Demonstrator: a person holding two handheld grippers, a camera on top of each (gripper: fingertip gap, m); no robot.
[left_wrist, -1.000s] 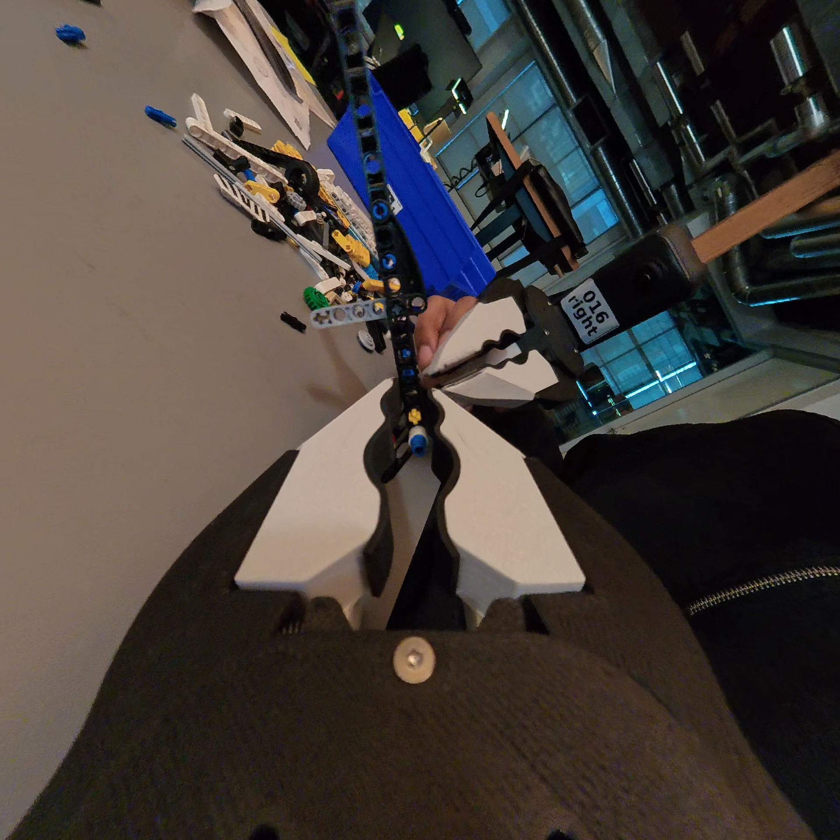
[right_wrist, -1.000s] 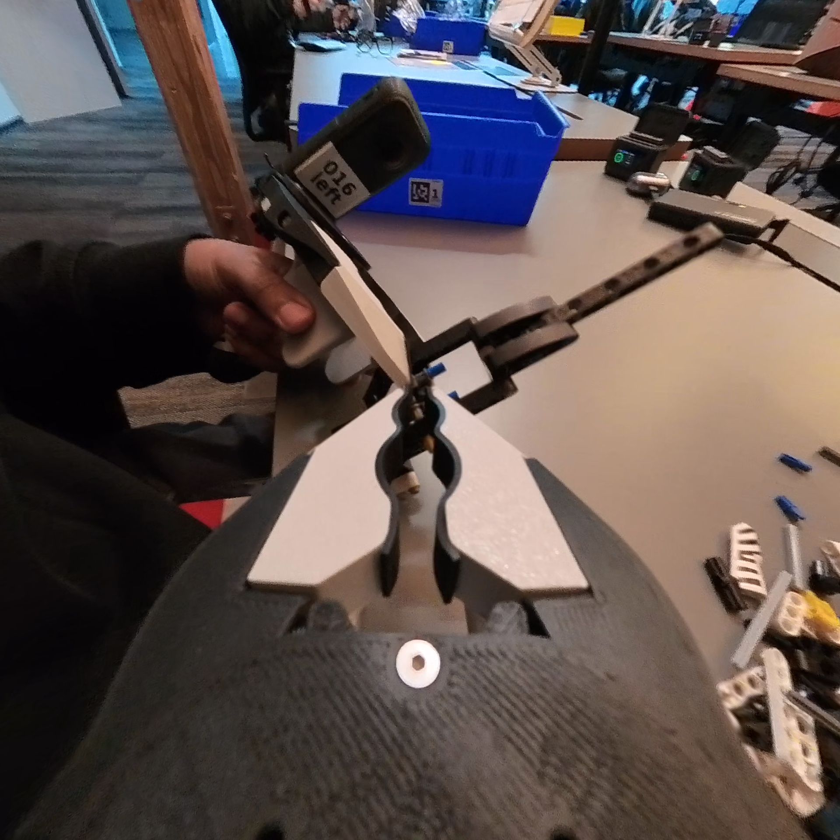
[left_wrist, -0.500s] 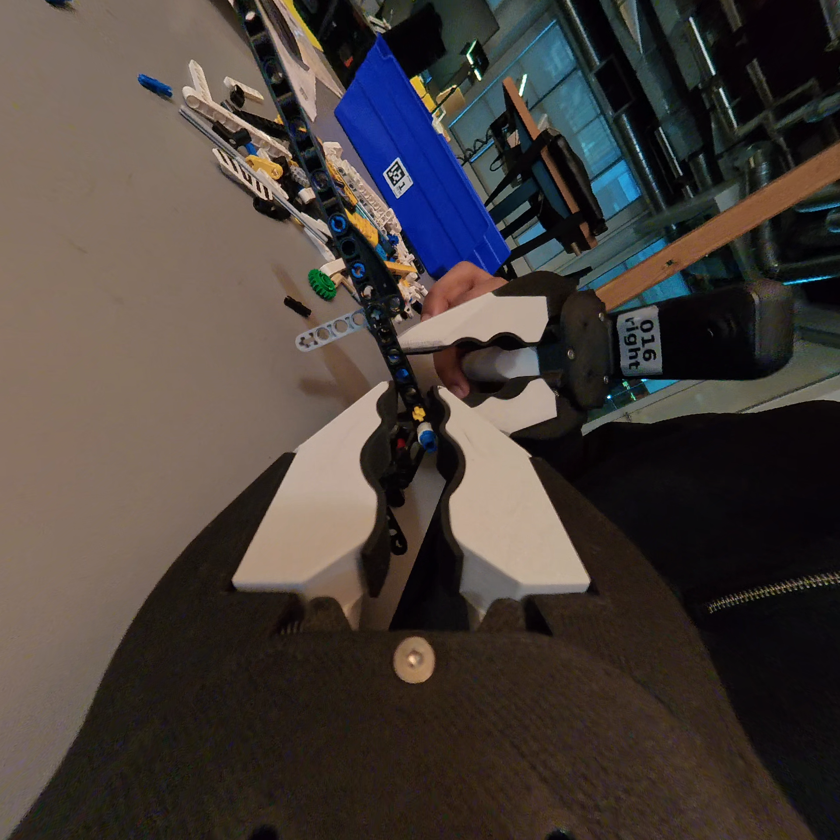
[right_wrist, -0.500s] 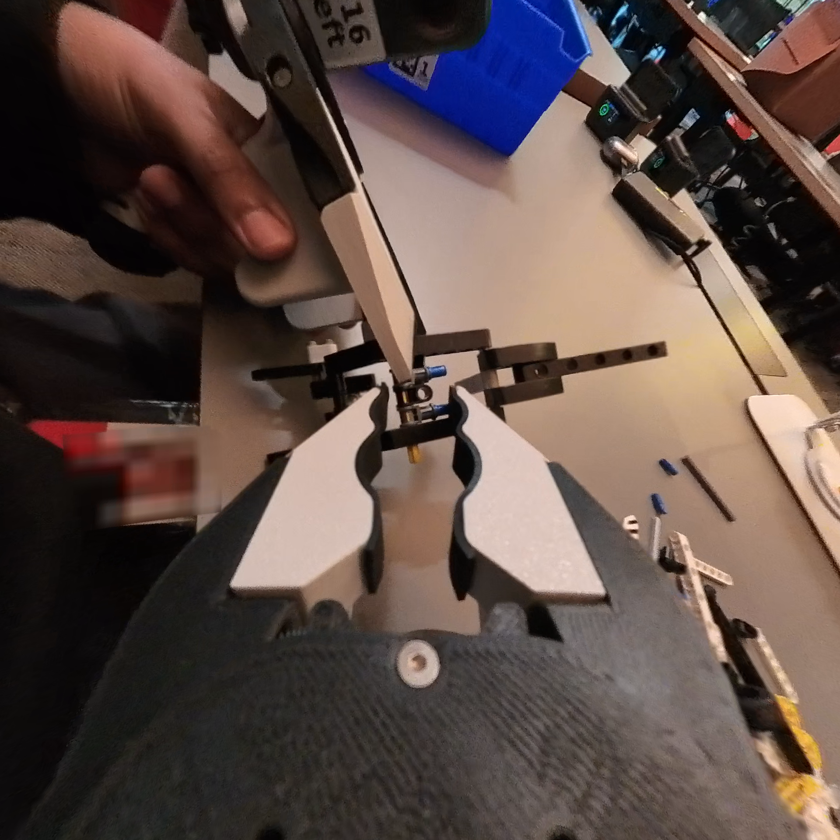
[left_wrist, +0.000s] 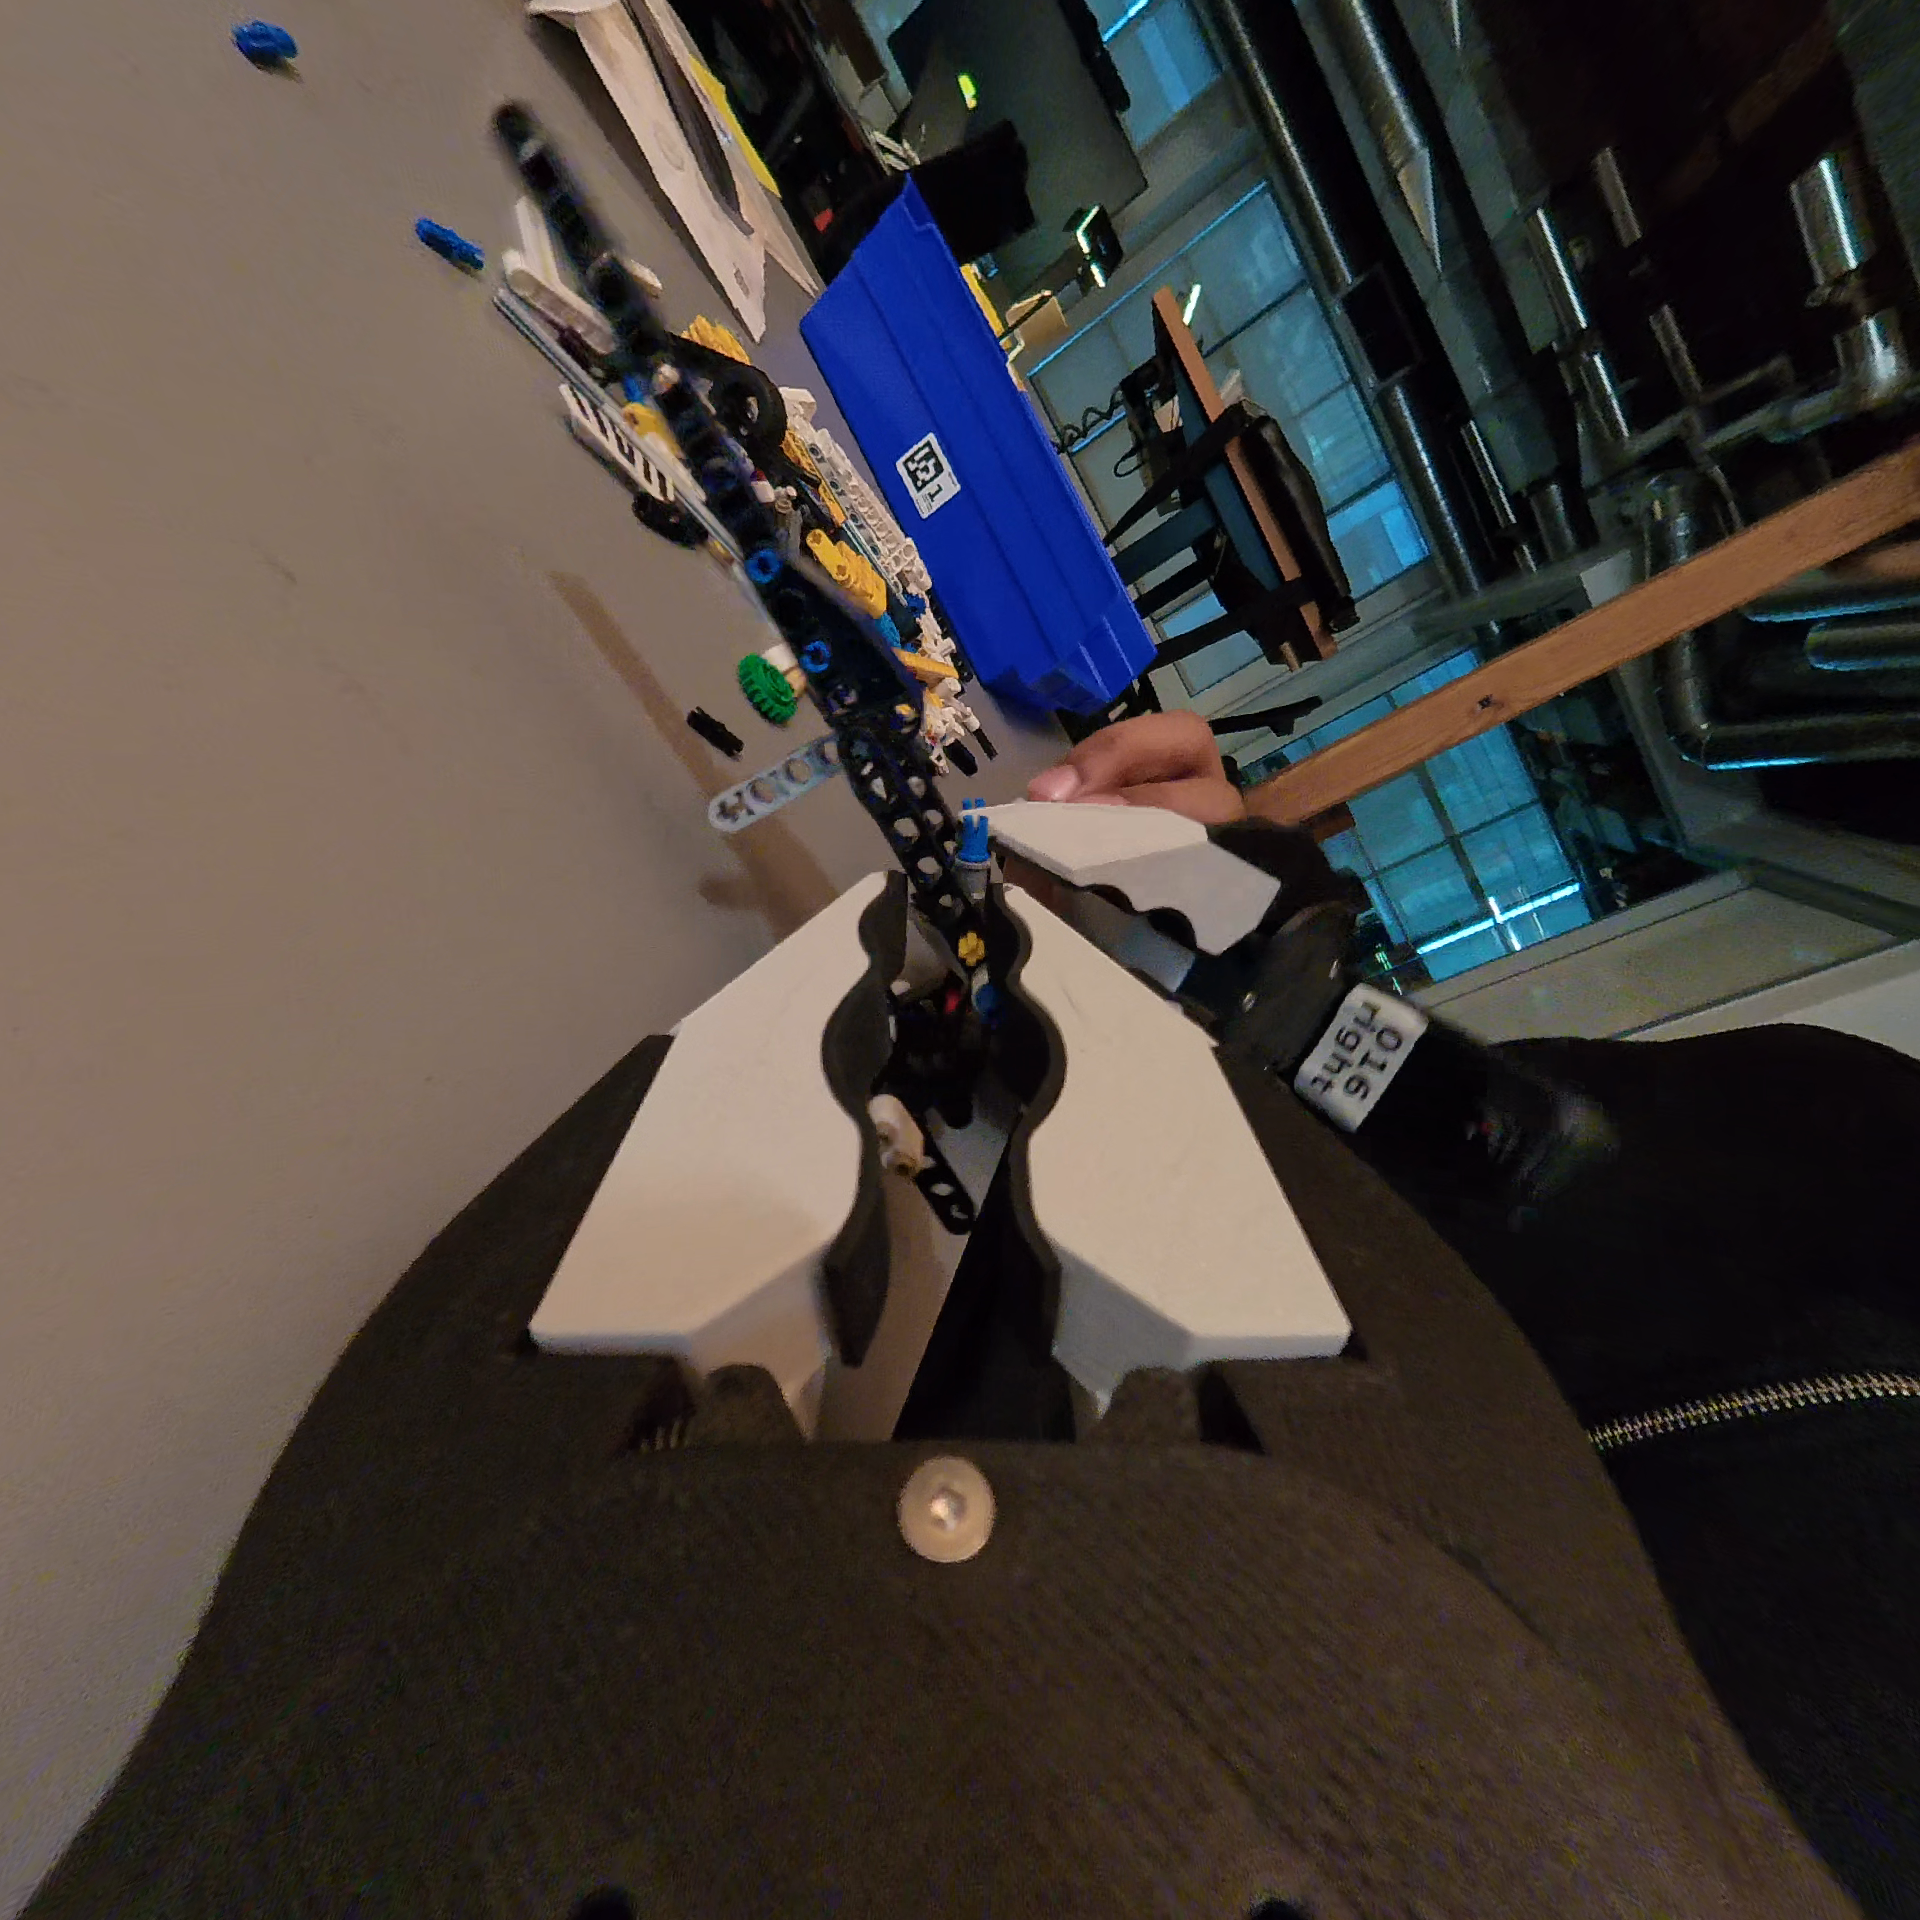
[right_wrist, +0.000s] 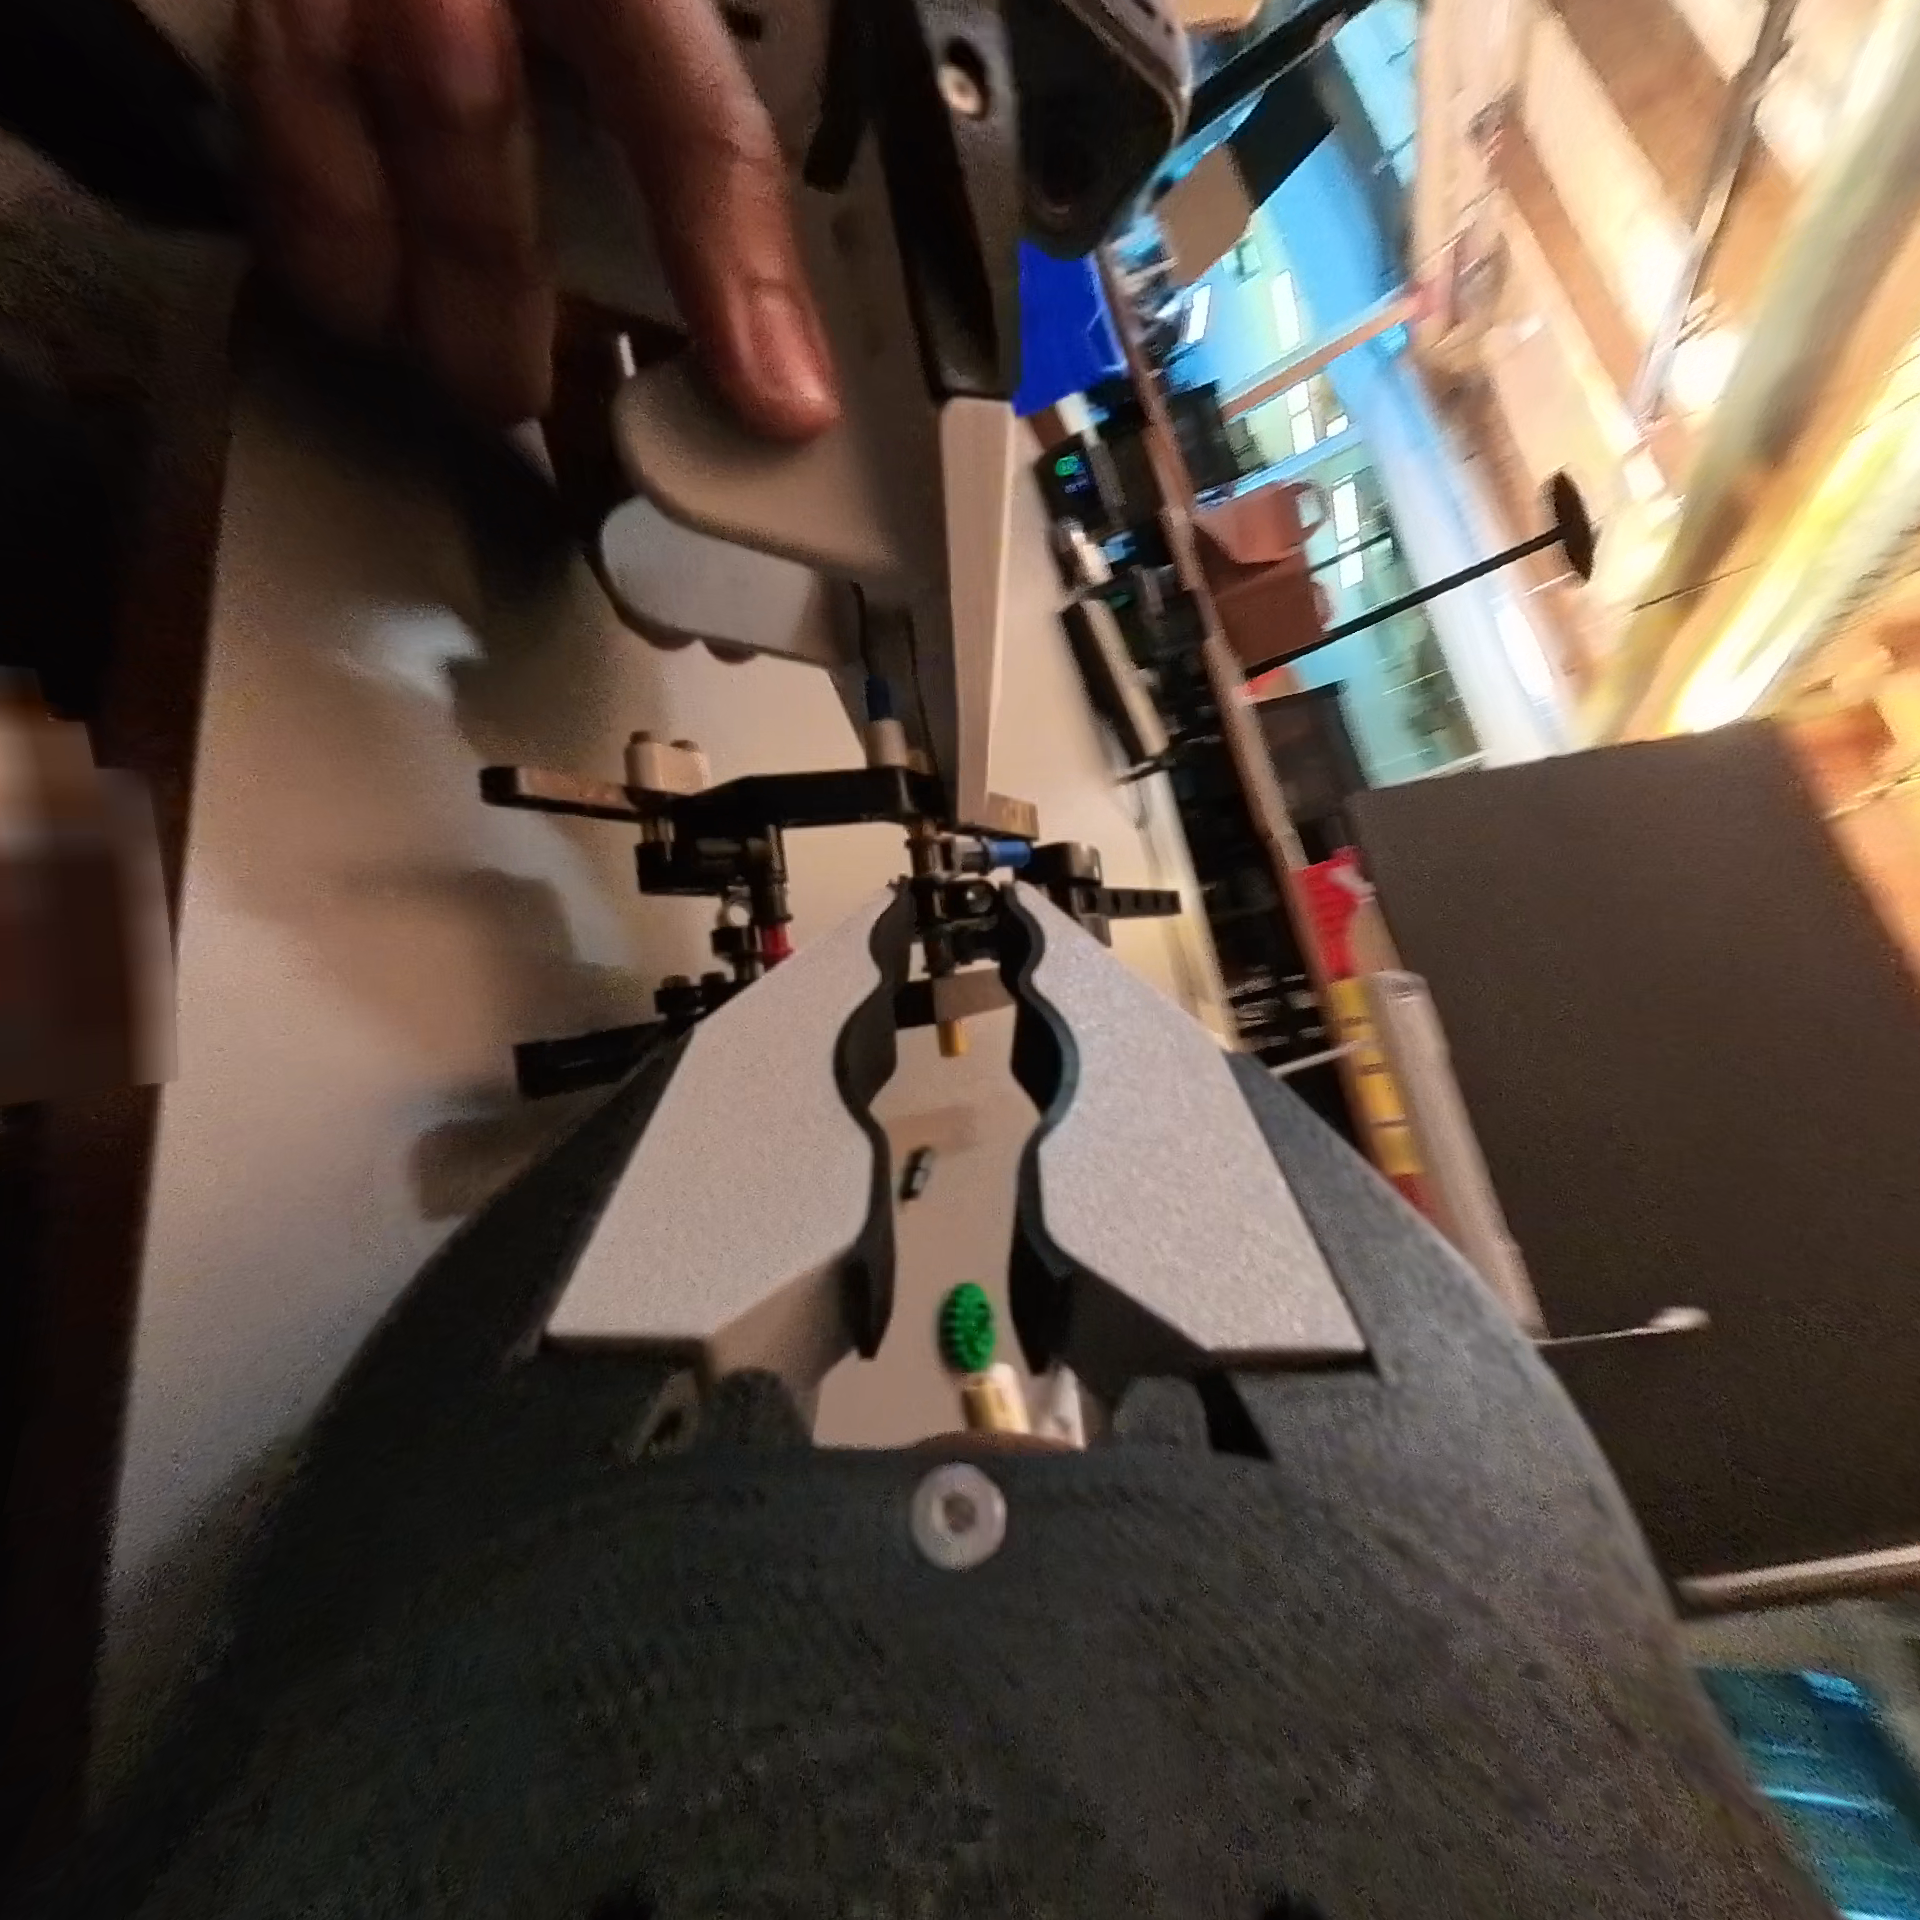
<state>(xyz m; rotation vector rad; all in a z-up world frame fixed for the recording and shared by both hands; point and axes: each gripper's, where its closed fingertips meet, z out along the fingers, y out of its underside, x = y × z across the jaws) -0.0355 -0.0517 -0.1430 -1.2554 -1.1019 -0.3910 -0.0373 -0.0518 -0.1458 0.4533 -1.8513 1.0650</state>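
On the left, the grey table (left_wrist: 208, 727) held two loose blue pegs (left_wrist: 449, 241) near its far edge. Further right lay a pile of small building pieces (left_wrist: 831, 540) in yellow, white and black, with a green gear (left_wrist: 767, 686) and a pale grey holed strip (left_wrist: 774, 781) just beside it. A blue bin (left_wrist: 977, 499) stood behind the pile.

In the middle, your left gripper (left_wrist: 940, 904) pinched a long black holed beam (left_wrist: 904, 821) near its lower end, both dark pads pressed on it. The beam rose away from the fingers over the pile, its far end blurred. Blue and yellow pegs stuck out of it near the grip.

To the right, your right gripper (right_wrist: 956, 914) met the same black build (right_wrist: 790, 805) from the side. Its tips were nearly together and closed on a small black joint piece (right_wrist: 961, 904), where a blue peg (right_wrist: 1003, 854) and a tan pin (right_wrist: 951, 1039) showed. The view was blurred, so how firmly the pads pressed was hard to judge. Your hand (right_wrist: 623, 208) gripped the left tool's handle above.

Risks, as I judge them: both grippers held one slim build, so twisting one against the other could pop a peg loose or split a joint. The long beam gave leverage, so a slack pinch could let it swing. A dropped peg would likely vanish into the pile.
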